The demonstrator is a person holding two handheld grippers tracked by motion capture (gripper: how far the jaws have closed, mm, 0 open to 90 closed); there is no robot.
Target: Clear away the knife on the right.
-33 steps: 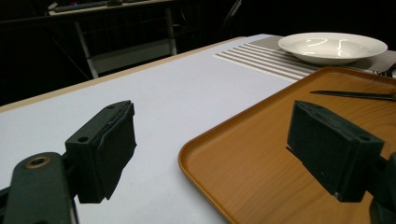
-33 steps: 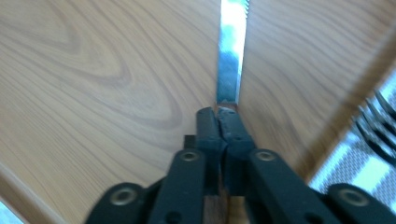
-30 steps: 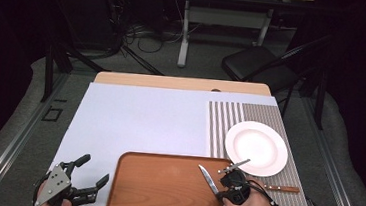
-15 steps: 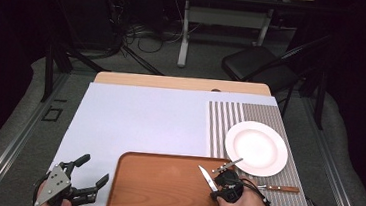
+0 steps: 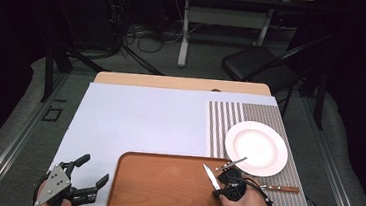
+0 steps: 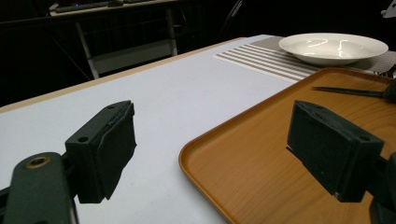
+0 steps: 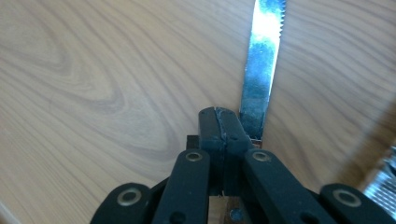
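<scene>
Right gripper [image 5: 224,184] sits at the near right edge of the wooden tray [image 5: 163,191], jaws clenched on the handle end of a serrated knife [image 5: 211,176]; the right gripper view shows the two pads pressed together with the blade [image 7: 261,60] running out past them over the tray's wood grain. In the high view the blade points up and left across the tray. Left gripper [image 5: 92,175] rests at the near left corner of the table, jaws released and wide, nothing between them; its own view looks between the pads [image 6: 112,144] at the white mat [image 6: 154,107] and the tray's rim [image 6: 196,154]. Just right of the tray, a second knife [image 5: 279,188] lies on the striped placemat [image 5: 240,118]. Beyond it, the white plate [image 5: 256,147] sits on the placemat. Farther off, a black chair [image 5: 254,64].
</scene>
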